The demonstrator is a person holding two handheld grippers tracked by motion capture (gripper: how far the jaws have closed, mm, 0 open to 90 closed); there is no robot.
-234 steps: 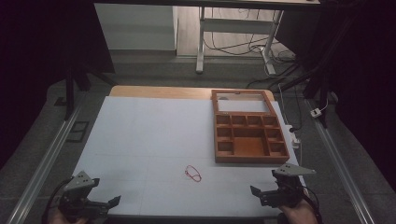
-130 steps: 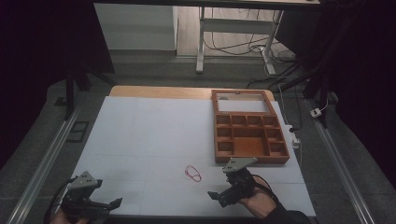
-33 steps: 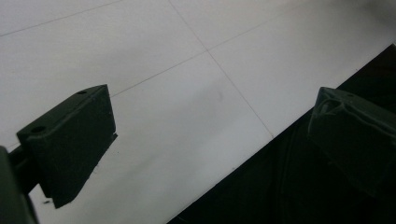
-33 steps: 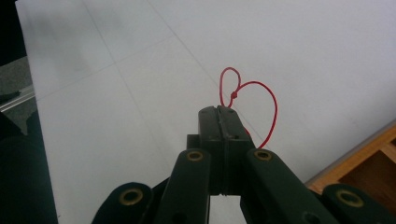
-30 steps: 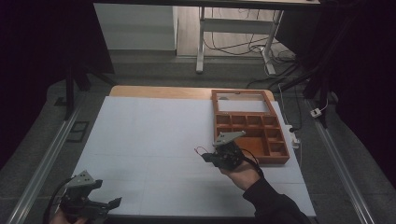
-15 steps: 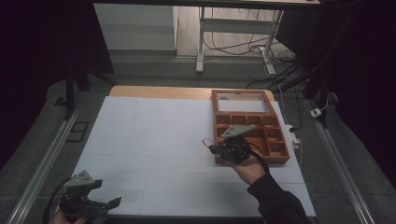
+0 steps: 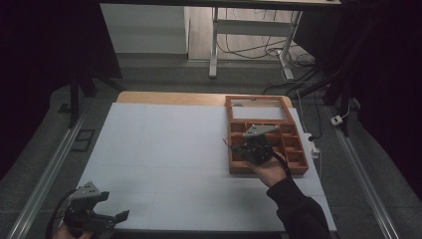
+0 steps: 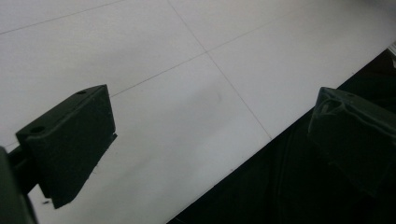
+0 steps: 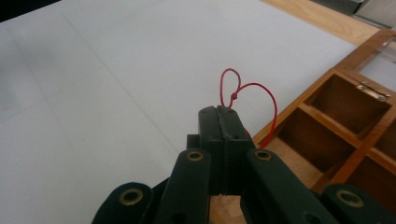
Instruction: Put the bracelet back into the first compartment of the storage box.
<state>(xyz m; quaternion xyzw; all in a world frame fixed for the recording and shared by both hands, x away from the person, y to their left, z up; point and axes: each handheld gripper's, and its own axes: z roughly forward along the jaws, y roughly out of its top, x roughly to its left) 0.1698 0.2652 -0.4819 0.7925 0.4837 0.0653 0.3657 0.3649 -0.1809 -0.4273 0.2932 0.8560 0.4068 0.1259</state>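
Over the wooden tray's (image 7: 293,170) left edge, right gripper (image 9: 223,114) clamping the red string loop (image 9: 250,95), compartments lying just rightward; left gripper (image 7: 112,217) idling released, far off.

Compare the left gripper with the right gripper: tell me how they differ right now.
The left gripper has its jaws spread wide with nothing between them; the right gripper is shut on the red string loop. The left gripper sits low at the near edge of the white table; the right gripper is over the wooden compartment box. Both are black, hand-held, two-jaw tools.
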